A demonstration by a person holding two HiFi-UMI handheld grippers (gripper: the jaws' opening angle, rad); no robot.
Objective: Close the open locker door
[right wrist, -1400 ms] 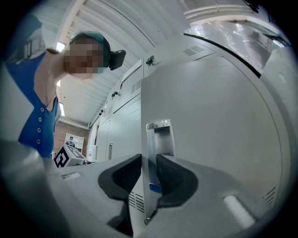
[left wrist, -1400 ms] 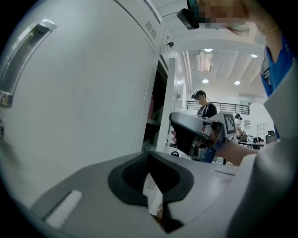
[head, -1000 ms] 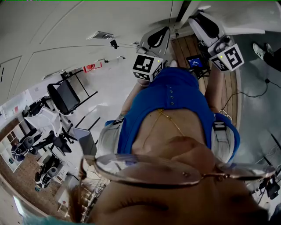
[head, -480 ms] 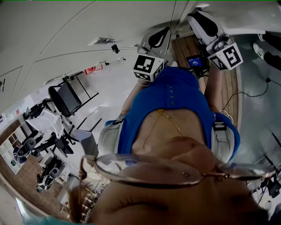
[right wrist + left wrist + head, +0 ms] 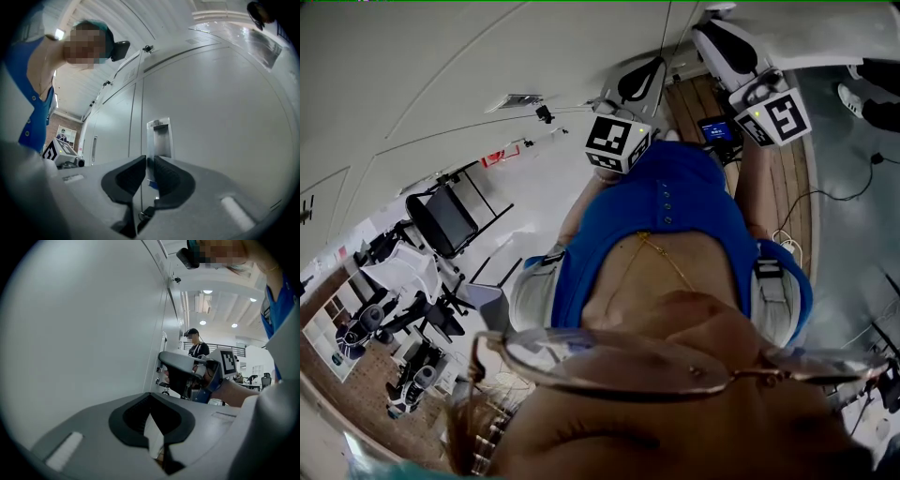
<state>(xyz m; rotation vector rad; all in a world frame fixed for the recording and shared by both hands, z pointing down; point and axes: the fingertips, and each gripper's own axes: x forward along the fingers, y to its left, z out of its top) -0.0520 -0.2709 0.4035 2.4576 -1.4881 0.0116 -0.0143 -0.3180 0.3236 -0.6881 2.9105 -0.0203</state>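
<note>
The white locker door (image 5: 211, 108) fills the right gripper view, with a recessed metal handle (image 5: 158, 138) beside a vertical door seam (image 5: 141, 117). My right gripper (image 5: 148, 164) points at that handle from just below it. Its jaws are closing to a narrow gap and nothing is pressed between the pads. The left gripper view shows a broad white locker panel (image 5: 84, 333). My left gripper (image 5: 151, 401) sits close along that panel with its tips together and holds nothing. In the head view, the left gripper's cube (image 5: 617, 142) and the right gripper's cube (image 5: 776, 116) are raised toward the white lockers (image 5: 487, 56).
In the left gripper view, the right gripper (image 5: 180, 369) and the hand holding it are past the panel's edge, and a person in a black cap (image 5: 194, 341) stands far behind. A black chair (image 5: 445, 220) and several machines (image 5: 384, 319) stand at the left. Wooden floor (image 5: 698, 108) lies between the grippers.
The right gripper's cube has drifted slightly up and to the left in the head view. The left gripper's cube has stayed almost where it was.
</note>
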